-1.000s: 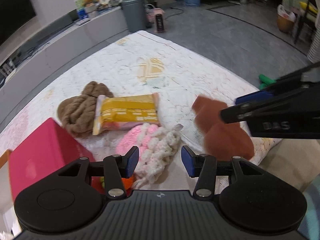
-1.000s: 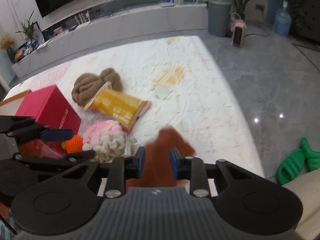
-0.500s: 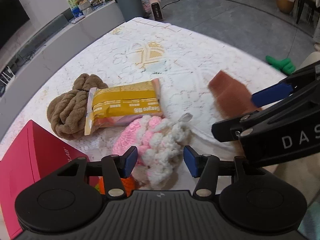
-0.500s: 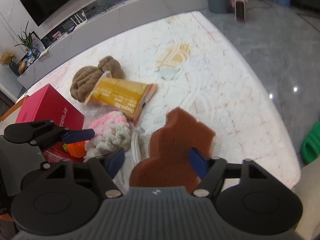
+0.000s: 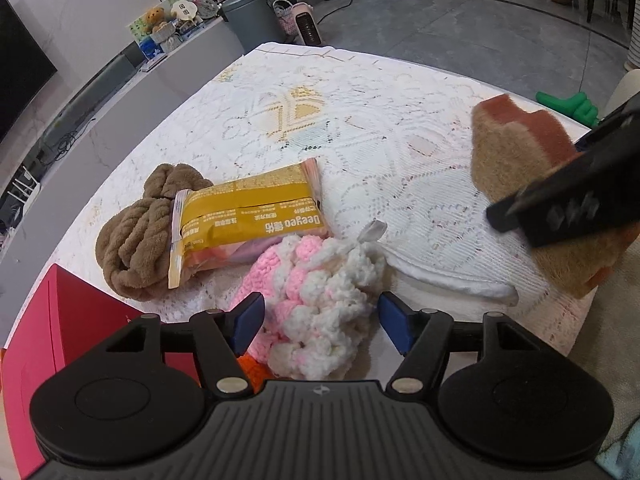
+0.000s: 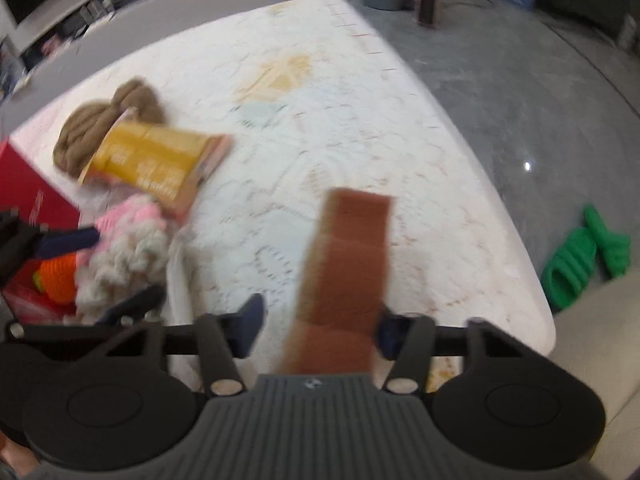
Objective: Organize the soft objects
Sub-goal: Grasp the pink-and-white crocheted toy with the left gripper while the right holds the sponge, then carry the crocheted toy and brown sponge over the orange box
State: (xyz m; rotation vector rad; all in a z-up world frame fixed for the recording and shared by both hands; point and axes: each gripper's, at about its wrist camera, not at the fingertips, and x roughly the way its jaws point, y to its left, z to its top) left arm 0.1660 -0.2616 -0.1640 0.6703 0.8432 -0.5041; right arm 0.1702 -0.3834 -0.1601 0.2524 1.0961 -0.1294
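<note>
My left gripper (image 5: 320, 326) has widened its jaws, now straddling the yarn ball (image 5: 316, 296) without touching; my right gripper (image 6: 318, 326), closing, hasn't clamped the sponge (image 6: 344, 276) yet.

A brown sponge (image 6: 344, 268) stands on edge; a pink-and-white yarn ball (image 5: 316, 296) lies beside a brown yarn bundle (image 5: 140, 240) on the counter (image 5: 360, 128)

White lace cloth (image 5: 420, 152) covers the bench. Fuzzy brown knotted plush (image 5: 136, 236), a glossy yellow plastic wrapper (image 5: 248, 216), chunky pink-white yarn (image 5: 316, 292), a porous rust sponge (image 5: 516, 160), and a smooth red box (image 5: 52, 340).
</note>
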